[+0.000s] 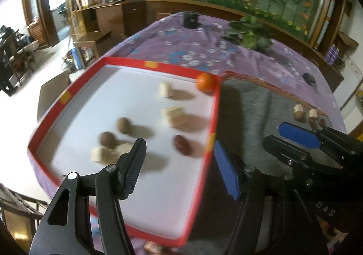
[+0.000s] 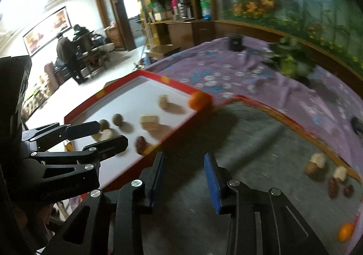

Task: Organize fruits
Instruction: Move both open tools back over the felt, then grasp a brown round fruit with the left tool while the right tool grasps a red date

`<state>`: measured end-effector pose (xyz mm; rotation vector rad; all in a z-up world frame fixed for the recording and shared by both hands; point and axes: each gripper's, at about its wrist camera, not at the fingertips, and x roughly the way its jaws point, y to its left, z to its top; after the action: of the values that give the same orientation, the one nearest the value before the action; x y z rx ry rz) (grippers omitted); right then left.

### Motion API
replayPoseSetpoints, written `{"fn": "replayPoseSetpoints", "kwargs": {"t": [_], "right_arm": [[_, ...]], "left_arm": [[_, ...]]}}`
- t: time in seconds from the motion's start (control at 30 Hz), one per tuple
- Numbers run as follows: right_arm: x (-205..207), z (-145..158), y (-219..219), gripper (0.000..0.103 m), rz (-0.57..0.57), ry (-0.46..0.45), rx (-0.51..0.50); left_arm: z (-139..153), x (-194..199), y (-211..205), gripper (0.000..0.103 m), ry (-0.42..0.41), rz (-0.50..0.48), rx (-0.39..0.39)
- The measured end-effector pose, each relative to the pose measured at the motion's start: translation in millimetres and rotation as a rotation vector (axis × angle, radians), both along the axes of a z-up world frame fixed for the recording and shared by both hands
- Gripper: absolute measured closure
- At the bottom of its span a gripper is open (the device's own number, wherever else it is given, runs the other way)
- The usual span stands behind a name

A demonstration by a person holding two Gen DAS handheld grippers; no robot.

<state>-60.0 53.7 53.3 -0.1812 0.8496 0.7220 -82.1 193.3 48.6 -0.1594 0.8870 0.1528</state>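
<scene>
- Red-rimmed white tray: orange in its far corner, two brown longans, a red date, pale cut pieces.
- Grey mat: more dates, pale pieces, another orange.

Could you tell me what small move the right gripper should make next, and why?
Probably swing the right gripper toward the cluster of leftover fruits on the grey mat. Its jaws stand apart with nothing between them, the red-rimmed tray already holds several pieces, and those few still lie outside it. The blur makes their exact number uncertain.
</scene>
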Motion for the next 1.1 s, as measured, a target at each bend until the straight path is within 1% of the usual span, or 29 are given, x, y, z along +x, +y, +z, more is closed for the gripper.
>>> {"fn": "replayPoseSetpoints", "kwargs": {"t": [0.27,0.37,0.63,0.8,0.9,1.1], "right_arm": [[2.4,-0.2,-67.9,0.067,-0.138,-0.006,-0.016],[2.8,-1.1,-93.9,0.067,-0.194,-0.002,-0.005],[4.3,-9.9,-154.3,0.067,-0.319,0.006,-0.012],[4.0,-15.0,-194.8,0.067,-0.398,0.022,-0.003],[5.1,-16.4,-212.2,0.066,-0.430,0.030,0.000],[5.7,-16.4,-242.9,0.065,-0.480,0.035,0.031]], "left_arm": [[0.9,23.8,-63.8,0.040,0.002,-0.114,-0.015],[-0.7,30.9,-85.9,0.040,0.008,-0.156,-0.018],[-7.1,51.5,-142.5,0.040,0.029,-0.249,-0.022],[-14.0,63.4,-164.6,0.040,0.052,-0.289,-0.031],[-18.9,72.6,-173.8,0.040,0.073,-0.316,-0.048],[-24.5,101.0,-188.1,0.041,0.097,-0.343,-0.055]]}}
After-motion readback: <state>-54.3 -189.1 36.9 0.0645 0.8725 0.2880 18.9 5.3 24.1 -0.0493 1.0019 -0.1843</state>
